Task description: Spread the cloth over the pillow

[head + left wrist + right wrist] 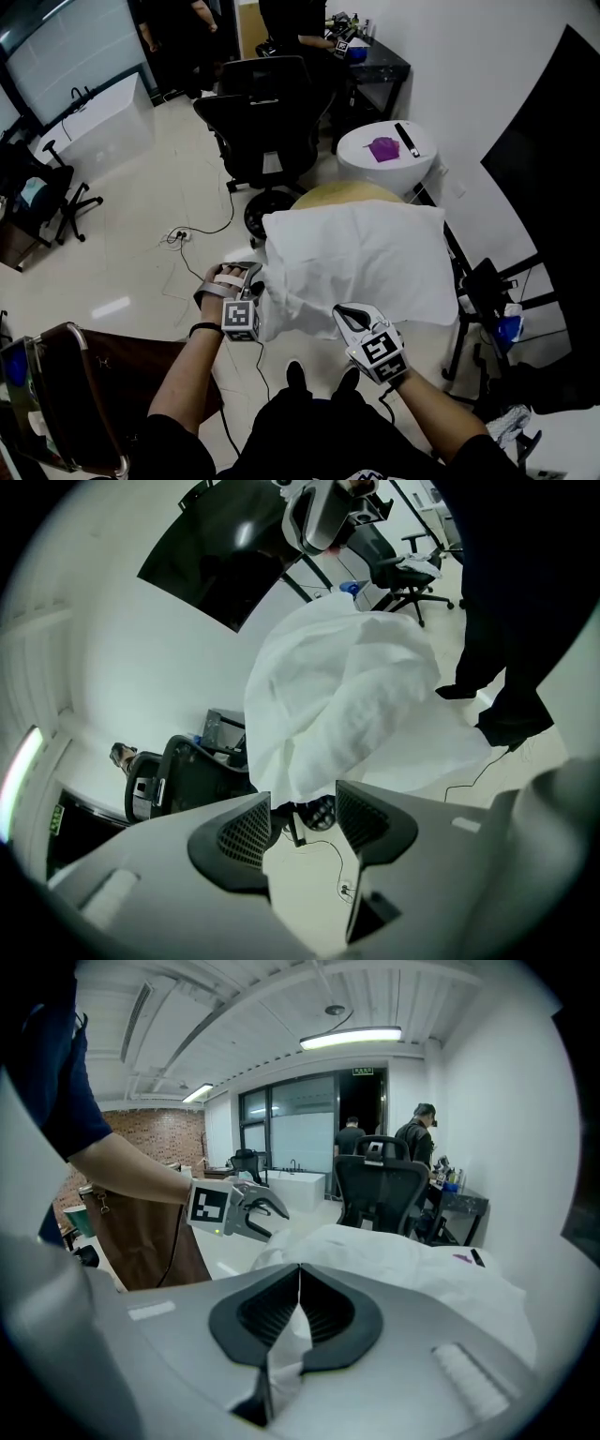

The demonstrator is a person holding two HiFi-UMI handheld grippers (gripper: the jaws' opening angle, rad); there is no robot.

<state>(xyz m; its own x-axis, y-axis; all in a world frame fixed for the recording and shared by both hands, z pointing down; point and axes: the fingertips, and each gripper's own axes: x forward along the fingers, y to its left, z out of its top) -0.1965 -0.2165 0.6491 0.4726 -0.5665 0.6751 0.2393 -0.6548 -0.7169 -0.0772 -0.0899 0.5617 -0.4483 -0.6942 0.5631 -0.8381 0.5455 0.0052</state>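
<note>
**Left claw wide, right claw clamped on the cloth**

Left claw [251,278] is seen at the near left corner of the white cloth [361,253], its jaws held well apart. In the left gripper view [302,810] nothing is gripped between the pads: only floor and a cable are seen through the gap, and the cloth [347,691] hangs just beyond the tips.

The cloth is draped over a puffy, pillow-shaped bulk resting on a pale yellow round top [345,194], and a loose fold hangs down at the near edge between the two claws. The pillow is fully covered, so its own surface cannot be made out.

At the near right edge, the right claw [349,317] is closed on the cloth. In the right gripper view [300,1283] the jaws are pressed together, with a strip of white fabric [286,1354] pinched between them.

Beyond the cloth, a black office chair [262,122] and, further right, a round white table [361,164] are seen.
</note>
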